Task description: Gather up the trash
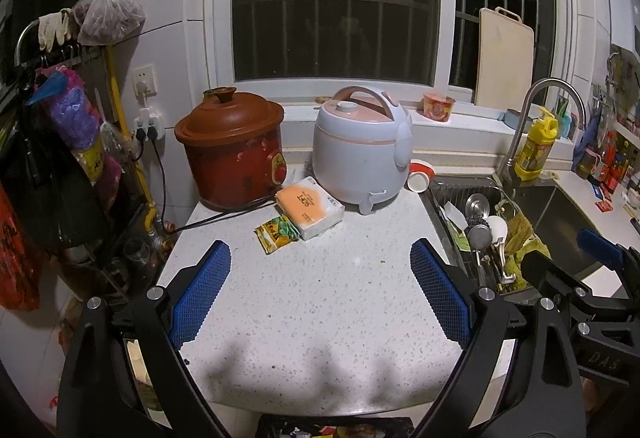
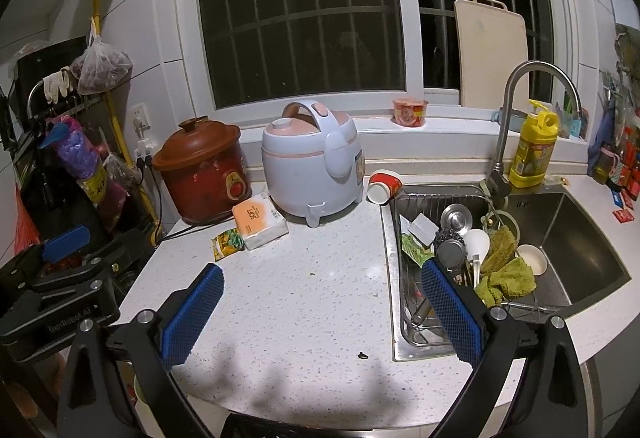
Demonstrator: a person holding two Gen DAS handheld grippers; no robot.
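Observation:
A yellow-green snack wrapper (image 1: 277,233) (image 2: 227,243) lies on the white speckled counter (image 1: 320,302), beside an orange-white tissue pack (image 1: 310,207) (image 2: 260,221). A red-and-white paper cup (image 1: 420,175) (image 2: 383,185) lies on its side by the sink. A green wrapper (image 2: 414,249) sits in the sink rack. My left gripper (image 1: 320,258) is open and empty above the counter's front. My right gripper (image 2: 320,280) is open and empty near the sink edge. Each gripper shows at the edge of the other's view.
A brown slow cooker (image 1: 232,148) and a pale rice cooker (image 1: 362,146) stand at the back. The sink (image 2: 568,238) holds dishes and a green cloth (image 2: 506,274). A yellow bottle (image 2: 534,144), tap and cutting board (image 2: 494,54) stand behind it.

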